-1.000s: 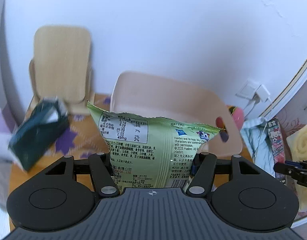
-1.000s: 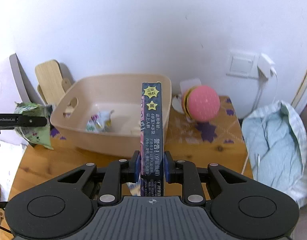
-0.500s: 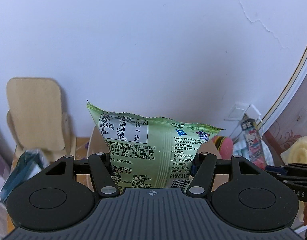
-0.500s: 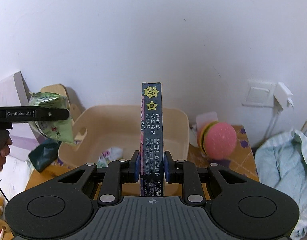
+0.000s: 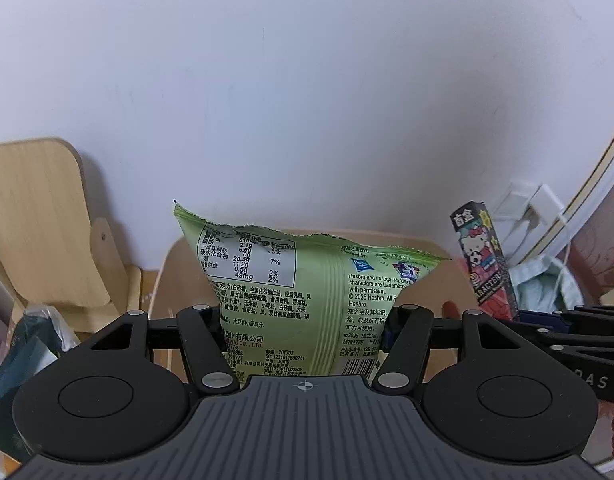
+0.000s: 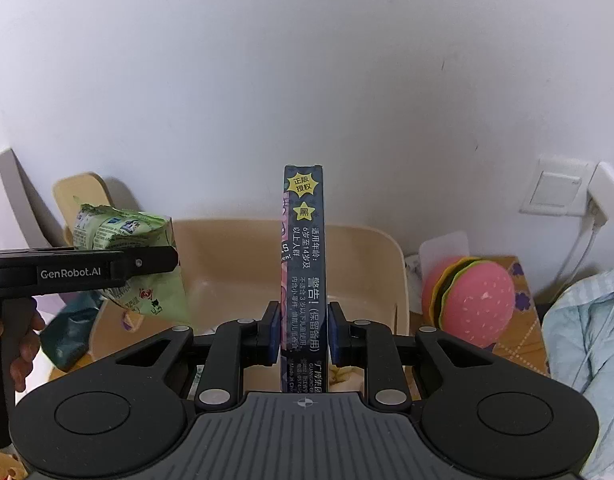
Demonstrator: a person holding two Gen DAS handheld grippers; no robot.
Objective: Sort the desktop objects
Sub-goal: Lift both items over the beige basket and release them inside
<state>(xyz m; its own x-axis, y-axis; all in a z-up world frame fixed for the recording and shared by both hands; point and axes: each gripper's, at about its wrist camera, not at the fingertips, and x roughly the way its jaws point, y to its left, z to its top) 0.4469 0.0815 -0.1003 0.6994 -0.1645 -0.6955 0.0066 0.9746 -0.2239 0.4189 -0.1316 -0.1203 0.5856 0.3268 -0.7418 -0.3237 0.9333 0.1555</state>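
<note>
The left gripper (image 5: pixel 305 332) is clamped on a green snack bag (image 5: pixel 307 280); the right gripper (image 6: pixel 301 336) is clamped on a slim dark box (image 6: pixel 303 264) held upright. Both loads hang above the near side of the beige bin (image 6: pixel 379 276). Step in hand: carry to the bin. The next move likely calls for lowering each load inside the walls before release. A burger toy (image 6: pixel 475 300) stands right of the bin, a wooden board (image 5: pixel 35 224) left; neither blocks the way.
</note>
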